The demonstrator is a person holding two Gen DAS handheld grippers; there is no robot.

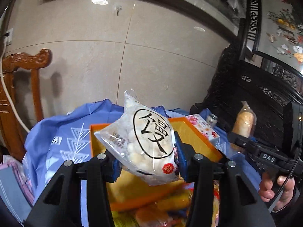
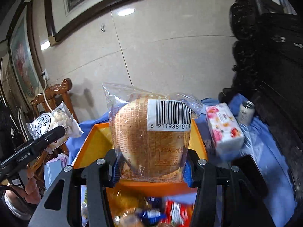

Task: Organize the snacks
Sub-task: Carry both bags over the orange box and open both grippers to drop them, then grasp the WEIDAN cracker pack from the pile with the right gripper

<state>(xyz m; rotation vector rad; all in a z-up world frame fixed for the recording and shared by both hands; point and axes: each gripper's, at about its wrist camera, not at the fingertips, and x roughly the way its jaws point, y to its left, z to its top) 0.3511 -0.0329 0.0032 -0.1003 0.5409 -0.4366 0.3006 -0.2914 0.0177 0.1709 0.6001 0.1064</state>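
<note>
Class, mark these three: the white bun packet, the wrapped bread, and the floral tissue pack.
white bun packet (image 1: 149,138), left wrist view, on its printed circle.
wrapped bread (image 2: 149,143), right wrist view, on its printed wrapper.
floral tissue pack (image 2: 223,126), right wrist view, on its top face.

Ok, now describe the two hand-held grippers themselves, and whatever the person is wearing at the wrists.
Both are black plastic hand-held grippers with angular finger arms, silver pivot bolts and blue pads. In its own view the left hand-held gripper shows this; from the right view its body reads "GenRobot.AI". The right hand-held gripper matches, has a thin black cable and white lettering on its side. A white knitted cuff under a dark sleeve shows at the left wrist.
</note>
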